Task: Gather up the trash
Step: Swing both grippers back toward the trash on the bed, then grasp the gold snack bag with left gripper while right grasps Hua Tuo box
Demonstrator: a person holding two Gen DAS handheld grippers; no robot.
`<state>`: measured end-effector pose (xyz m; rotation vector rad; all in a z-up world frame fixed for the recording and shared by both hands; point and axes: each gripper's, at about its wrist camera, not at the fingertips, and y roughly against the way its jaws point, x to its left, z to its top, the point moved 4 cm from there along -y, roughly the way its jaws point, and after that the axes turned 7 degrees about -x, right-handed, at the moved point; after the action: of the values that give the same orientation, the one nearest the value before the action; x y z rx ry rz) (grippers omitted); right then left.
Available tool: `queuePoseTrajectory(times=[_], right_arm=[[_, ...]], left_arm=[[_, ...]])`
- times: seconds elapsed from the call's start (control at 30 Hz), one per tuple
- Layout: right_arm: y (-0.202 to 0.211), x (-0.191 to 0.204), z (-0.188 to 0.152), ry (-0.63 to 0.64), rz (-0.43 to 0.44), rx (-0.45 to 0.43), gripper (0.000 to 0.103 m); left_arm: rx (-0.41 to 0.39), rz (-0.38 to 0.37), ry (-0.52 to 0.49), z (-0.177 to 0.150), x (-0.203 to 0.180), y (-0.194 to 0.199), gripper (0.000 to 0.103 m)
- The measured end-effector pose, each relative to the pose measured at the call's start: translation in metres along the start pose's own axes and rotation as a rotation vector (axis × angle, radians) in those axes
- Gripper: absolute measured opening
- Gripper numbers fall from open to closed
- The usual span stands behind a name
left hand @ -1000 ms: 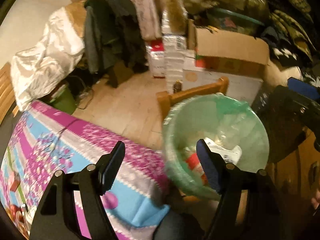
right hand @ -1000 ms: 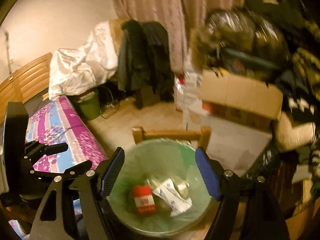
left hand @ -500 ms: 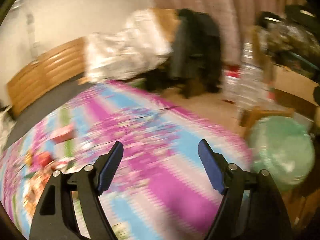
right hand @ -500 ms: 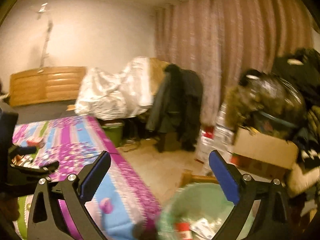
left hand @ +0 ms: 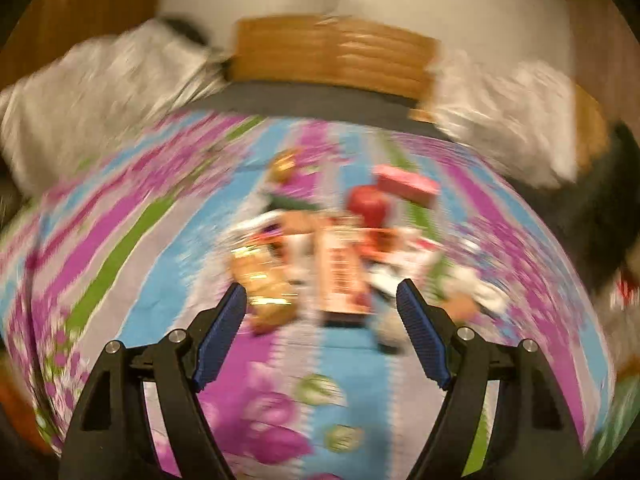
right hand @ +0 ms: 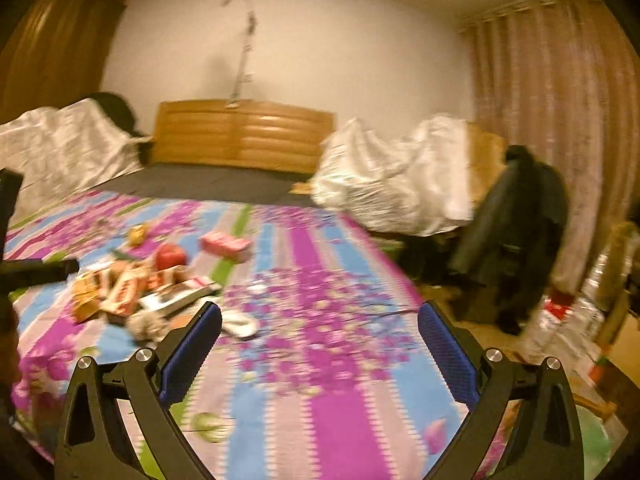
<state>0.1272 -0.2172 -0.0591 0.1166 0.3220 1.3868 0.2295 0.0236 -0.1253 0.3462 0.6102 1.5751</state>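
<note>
Left wrist view: trash pile (left hand: 320, 264) packaging too blurred to read.

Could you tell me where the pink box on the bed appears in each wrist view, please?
Left wrist: the pink box lies right of centre, just behind the trash pile.
Right wrist: the pink box lies left of centre, right of the pile.
Shared landmark: the red round item beside it.
</note>
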Motion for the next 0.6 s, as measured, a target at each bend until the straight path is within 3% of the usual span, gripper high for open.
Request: queuePoseTrajectory(times=[0.13, 0.2, 0.37, 0.47, 0.53, 0.6], right_arm=[[-0.011, 0.029, -0.006, -0.027, 0.096, 0.067, 0.098], [-0.017, 0.037, -0.011, -0.045, 0.136, 0.102, 0.098], [-0.034, 0.048, -0.018, -0.080, 0.208, 0.181, 0.098], [-0.045, 0.053, -0.017, -0.098, 0.241, 0.208, 0.098], [-0.051, 0.056, -0.014, -0.103, 0.257, 0.209, 0.097], [-0.057, 0.061, -0.010, -0.097, 0.277, 0.206, 0.096]], left_arm=[[0.103, 0.025, 0.142, 0.003, 0.040, -0.040, 0.074], [0.161, -0.012, 0.201, -0.002, 0.046, -0.063, 0.075], [0.259, -0.007, 0.158, -0.023, 0.037, -0.105, 0.075], [0.319, -0.018, 0.208, -0.037, 0.048, -0.122, 0.046], [0.295, -0.045, 0.276, -0.038, 0.060, -0.117, 0.041], [0.249, -0.017, 0.270, -0.034, 0.071, -0.101, 0.039]])
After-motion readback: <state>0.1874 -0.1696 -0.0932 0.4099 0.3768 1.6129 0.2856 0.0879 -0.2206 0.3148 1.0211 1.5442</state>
